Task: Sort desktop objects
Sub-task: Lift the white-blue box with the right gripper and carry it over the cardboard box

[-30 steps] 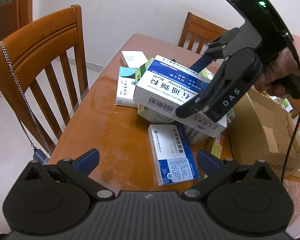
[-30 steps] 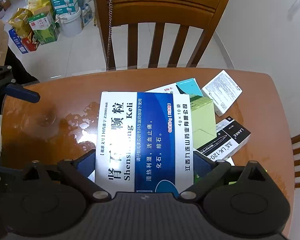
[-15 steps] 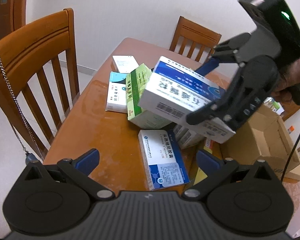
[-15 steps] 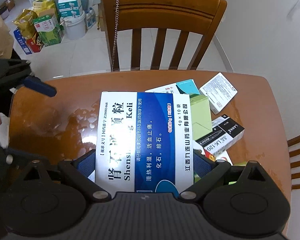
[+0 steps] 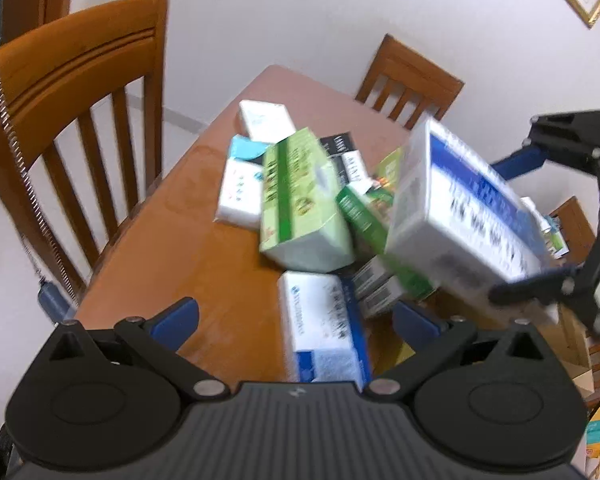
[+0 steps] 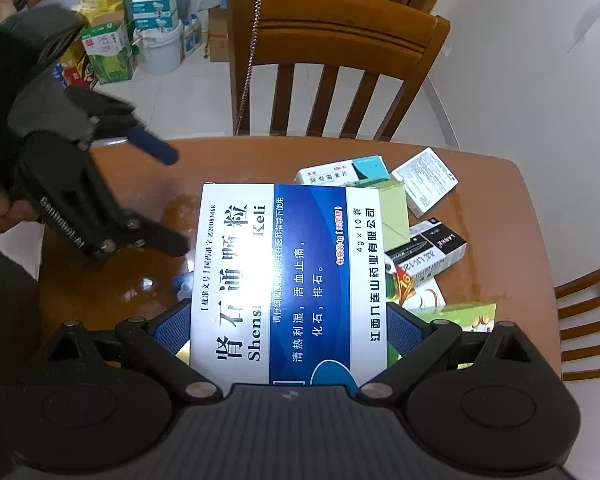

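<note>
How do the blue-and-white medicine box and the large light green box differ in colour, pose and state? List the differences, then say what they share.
1. The blue-and-white box is white with a blue panel; the light green box is pale green with darker green bands.
2. The blue-and-white box is lifted and clamped in the right gripper; the green box lies on the table in the pile, ungripped.
3. The blue-and-white box tilts in mid-air; the green box rests.

Both are rectangular cardboard cartons.

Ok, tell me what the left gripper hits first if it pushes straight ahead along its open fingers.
Most likely the blue-and-white box lying flat on the table, right between the left gripper fingers; the green box sits beyond it. Depth is unclear through the blur.
</note>
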`<state>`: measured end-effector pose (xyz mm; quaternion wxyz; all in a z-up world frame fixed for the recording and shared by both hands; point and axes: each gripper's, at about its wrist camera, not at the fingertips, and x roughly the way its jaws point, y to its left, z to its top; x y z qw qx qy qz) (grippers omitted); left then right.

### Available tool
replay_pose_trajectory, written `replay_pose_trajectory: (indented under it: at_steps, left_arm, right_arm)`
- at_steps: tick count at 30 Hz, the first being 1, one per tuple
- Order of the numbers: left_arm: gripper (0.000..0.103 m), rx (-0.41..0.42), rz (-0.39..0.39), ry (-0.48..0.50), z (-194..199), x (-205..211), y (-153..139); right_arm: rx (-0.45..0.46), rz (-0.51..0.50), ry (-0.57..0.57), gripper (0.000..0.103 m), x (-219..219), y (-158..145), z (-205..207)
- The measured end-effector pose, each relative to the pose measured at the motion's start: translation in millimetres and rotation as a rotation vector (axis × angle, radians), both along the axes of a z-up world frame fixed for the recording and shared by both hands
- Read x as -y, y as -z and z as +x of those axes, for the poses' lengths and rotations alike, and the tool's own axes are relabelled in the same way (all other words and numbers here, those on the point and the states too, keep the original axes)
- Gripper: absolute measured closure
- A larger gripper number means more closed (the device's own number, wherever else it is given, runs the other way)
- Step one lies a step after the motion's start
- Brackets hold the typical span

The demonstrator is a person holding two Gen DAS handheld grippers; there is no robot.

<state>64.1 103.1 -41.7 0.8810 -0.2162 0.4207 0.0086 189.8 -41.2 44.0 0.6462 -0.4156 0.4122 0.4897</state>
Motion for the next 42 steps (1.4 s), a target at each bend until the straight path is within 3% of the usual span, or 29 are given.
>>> replay_pose_trajectory:
  at_steps: [15,28,42]
  left_arm:
    - [0.0,0.048,0.039,0.086,19.3,45.8,-32.9]
    - [0.0,0.076,0.074,0.158,45.1,115.1,-52.8]
    - [0.0,0.068,0.112,0.231,92.5,173.0,-58.4]
  right_arm:
    - [0.038,0.03,0.057,0.004,53.3,-20.1,-10.0]
    - [0.067,0.061,0.136,0.004,132.5,-35.9,-5.4]
    - [0.042,0.101,0.349,0.004,205.8,-17.1,19.5]
